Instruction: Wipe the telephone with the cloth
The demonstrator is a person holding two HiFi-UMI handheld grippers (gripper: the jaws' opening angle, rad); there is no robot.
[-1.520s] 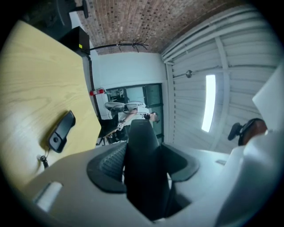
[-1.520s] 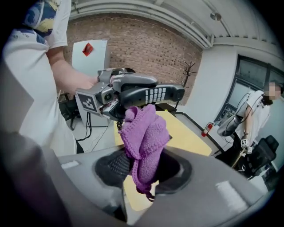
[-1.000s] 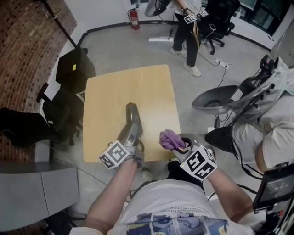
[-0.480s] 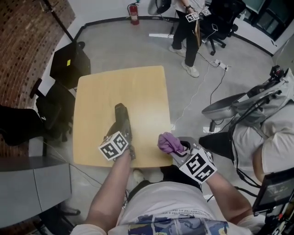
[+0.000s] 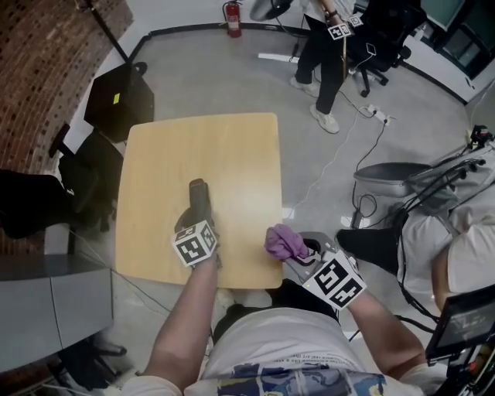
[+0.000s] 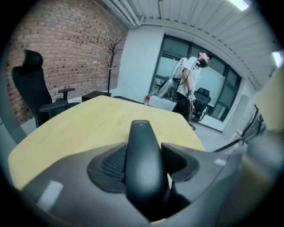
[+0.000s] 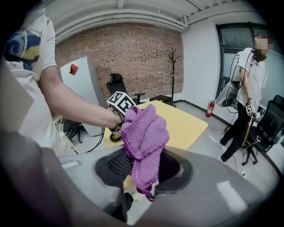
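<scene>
My left gripper (image 5: 199, 223) is shut on a dark telephone handset (image 5: 199, 199) over the near half of the yellow wooden table (image 5: 232, 147). In the left gripper view the handset (image 6: 142, 150) runs forward between the two pads (image 6: 112, 163), with the gripper (image 6: 144, 170) closed on its sides and the far end pointing across the table (image 6: 88, 119). My right gripper (image 5: 300, 255) is by the table's near right corner, shut on a bunched purple knitted cloth (image 5: 283, 240). The cloth (image 7: 144, 133) bulges out above that gripper (image 7: 142, 167), a short way right of the handset and apart from it.
Black office chairs (image 5: 81, 182) stand left of the table, and a grey chair (image 5: 394, 179) stands at the right with cables on the floor. A person (image 5: 329, 46) stands at the back near a red fire extinguisher (image 5: 233, 17). A brick wall (image 5: 39, 69) runs along the left.
The head camera has shifted, so the table sits further left in the picture. The handset in the left gripper shows shorter than a second ago. The right gripper with the cloth has hardly moved.
</scene>
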